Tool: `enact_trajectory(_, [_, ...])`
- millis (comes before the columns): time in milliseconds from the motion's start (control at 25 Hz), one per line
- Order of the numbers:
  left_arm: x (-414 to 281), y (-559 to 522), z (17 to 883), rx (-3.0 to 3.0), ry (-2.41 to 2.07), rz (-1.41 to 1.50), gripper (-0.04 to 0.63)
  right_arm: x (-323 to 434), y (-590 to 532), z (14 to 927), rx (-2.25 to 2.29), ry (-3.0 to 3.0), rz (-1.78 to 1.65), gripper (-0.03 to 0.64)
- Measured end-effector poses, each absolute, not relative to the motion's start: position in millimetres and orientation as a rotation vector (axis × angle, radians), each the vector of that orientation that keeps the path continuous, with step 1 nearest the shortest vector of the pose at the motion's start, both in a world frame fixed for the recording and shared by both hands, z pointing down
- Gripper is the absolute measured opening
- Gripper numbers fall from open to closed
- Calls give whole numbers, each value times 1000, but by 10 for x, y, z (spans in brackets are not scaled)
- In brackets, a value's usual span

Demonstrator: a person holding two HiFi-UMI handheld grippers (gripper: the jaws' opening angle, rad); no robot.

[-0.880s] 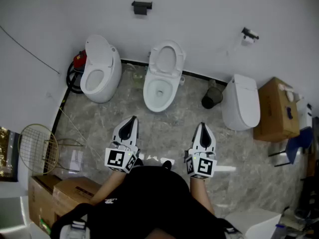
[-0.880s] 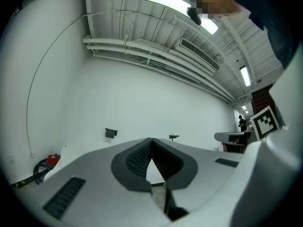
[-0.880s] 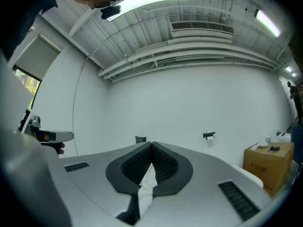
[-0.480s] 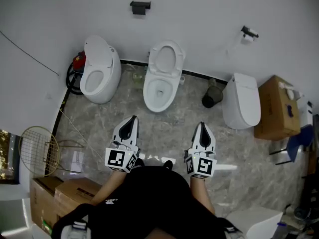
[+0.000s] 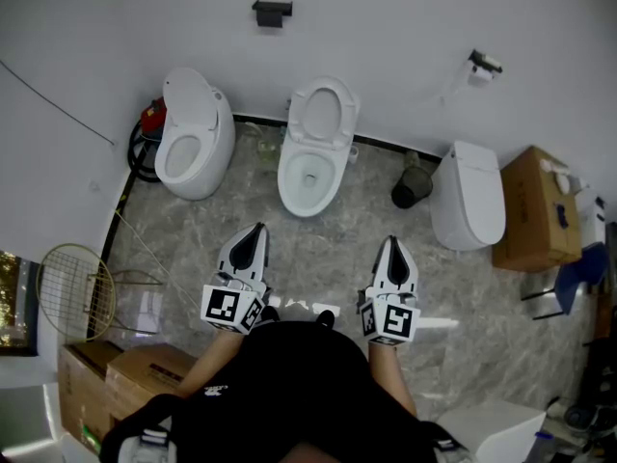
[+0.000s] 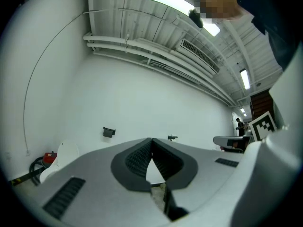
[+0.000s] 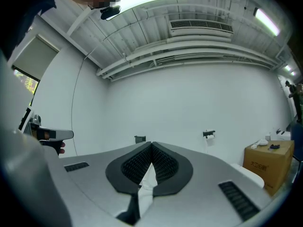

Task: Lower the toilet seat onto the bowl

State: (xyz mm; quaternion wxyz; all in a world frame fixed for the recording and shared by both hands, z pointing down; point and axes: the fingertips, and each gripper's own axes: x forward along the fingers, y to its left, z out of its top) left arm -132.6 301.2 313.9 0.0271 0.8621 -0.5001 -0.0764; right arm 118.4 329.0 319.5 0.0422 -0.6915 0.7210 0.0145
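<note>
Head view: my left hand-held gripper and right hand-held gripper are both pinched shut, empty, well apart from the raised seat on the middle toilet; probably light, stiff, slick plastic, so I'd push its top rim

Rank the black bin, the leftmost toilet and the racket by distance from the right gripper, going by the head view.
From the right gripper:
1. black bin, just ahead, by the wall.
2. leftmost toilet, ahead and well to the left.
3. racket, at the far left edge.
</note>
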Motion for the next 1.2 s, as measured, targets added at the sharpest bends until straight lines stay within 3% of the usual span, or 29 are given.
enact_trajectory(400, [-1329,3002,3162,2670,-1573,-173,12,1183,3258,3229,-2125,2214,44,15])
enact_trajectory(720, [-1322,2992,3177,2666,-1563,-164,104,1153,3248,3234,-2127,2229,58,20])
enact_trajectory(1200, [-1272,2972,3226,2677,-1537,-142,226,1101,3215,3259,-2093,2274,50,189])
